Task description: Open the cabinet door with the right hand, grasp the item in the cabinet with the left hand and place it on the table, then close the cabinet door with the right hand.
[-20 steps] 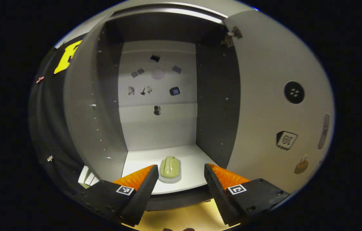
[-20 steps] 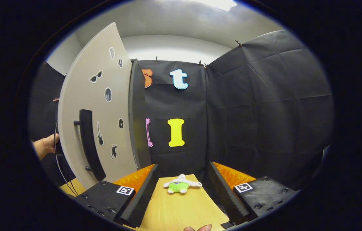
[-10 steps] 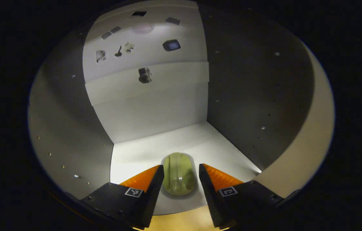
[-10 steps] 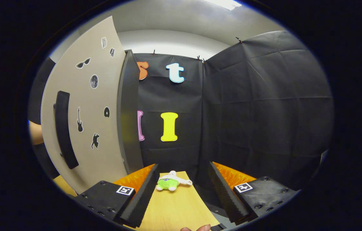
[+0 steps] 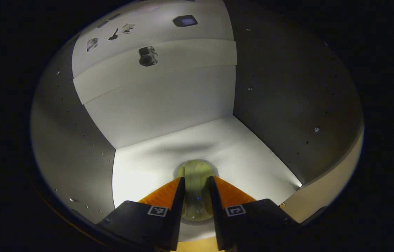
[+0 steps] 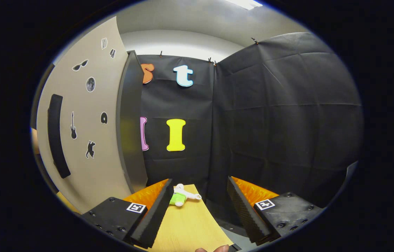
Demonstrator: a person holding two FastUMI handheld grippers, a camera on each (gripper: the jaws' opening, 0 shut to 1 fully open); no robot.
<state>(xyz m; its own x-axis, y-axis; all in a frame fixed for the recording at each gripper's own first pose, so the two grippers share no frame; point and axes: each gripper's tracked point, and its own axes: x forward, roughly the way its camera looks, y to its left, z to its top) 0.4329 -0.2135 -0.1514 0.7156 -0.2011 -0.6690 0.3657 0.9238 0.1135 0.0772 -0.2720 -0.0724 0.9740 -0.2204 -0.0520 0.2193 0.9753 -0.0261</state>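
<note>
Left claw (image 5: 197, 187) inside cabinet, fingers flanking item.
Pale-green oval item (image 5: 195, 175) near white cabinet floor's (image 5: 252, 164) front edge; contact unclear. Right claw (image 6: 198, 196) spread, empty, above wooden tabletop (image 6: 190, 227); door (image 6: 92, 140) open.

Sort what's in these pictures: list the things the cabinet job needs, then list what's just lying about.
Part of the job:
- green item on the cabinet floor, between the left claw's fingers
- cabinet door, swung open, with its dark handle
- right claw, open, holding nothing
- wooden table

Just lying about:
- small green and white plush toy on the table
- stickers on the door
</note>
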